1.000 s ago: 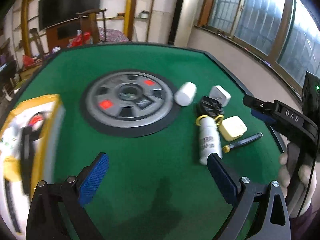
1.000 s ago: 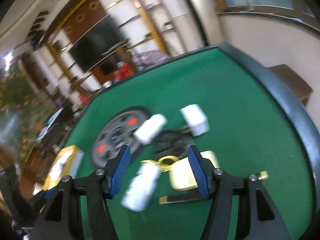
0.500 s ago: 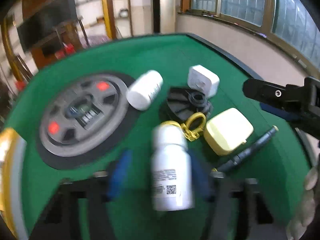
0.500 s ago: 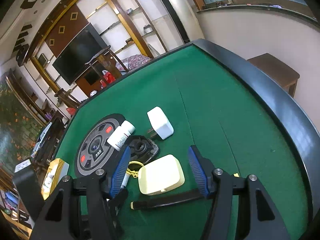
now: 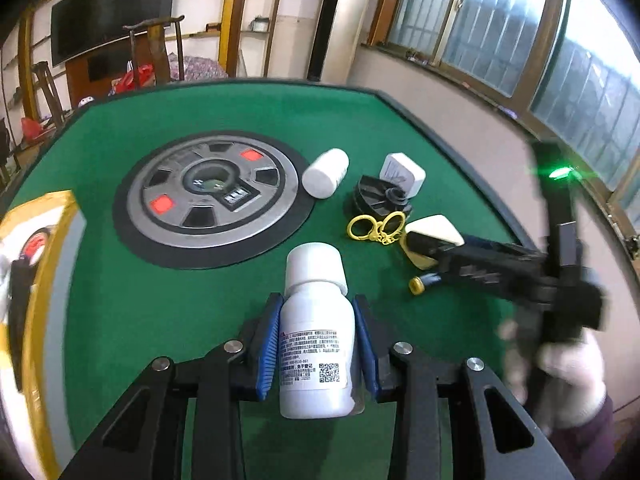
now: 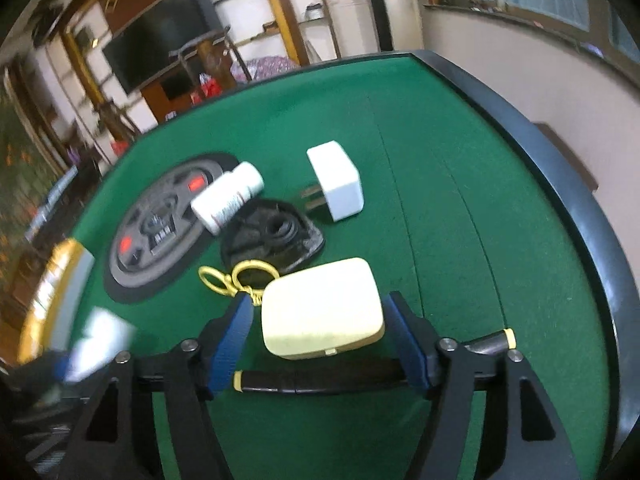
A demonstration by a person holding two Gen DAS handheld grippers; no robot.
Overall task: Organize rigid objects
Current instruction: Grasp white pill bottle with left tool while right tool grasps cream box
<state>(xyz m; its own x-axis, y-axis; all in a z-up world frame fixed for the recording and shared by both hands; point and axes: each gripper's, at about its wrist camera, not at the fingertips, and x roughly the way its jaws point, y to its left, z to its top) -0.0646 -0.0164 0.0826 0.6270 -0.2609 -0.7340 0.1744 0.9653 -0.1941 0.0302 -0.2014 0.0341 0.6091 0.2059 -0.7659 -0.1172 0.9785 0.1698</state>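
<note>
Meanwhile left gripper clamps the white bottle; right gripper, jaws just widening, straddles the cream case unclenched, pen beneath.

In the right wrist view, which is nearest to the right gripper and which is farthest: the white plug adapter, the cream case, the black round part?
From the right gripper:
1. Cream case, between the open fingers.
2. Black round part, beyond the case, slightly left.
3. White plug adapter, farthest, behind the black part.

Green felt table — wall television, wooden chair, windows
</note>
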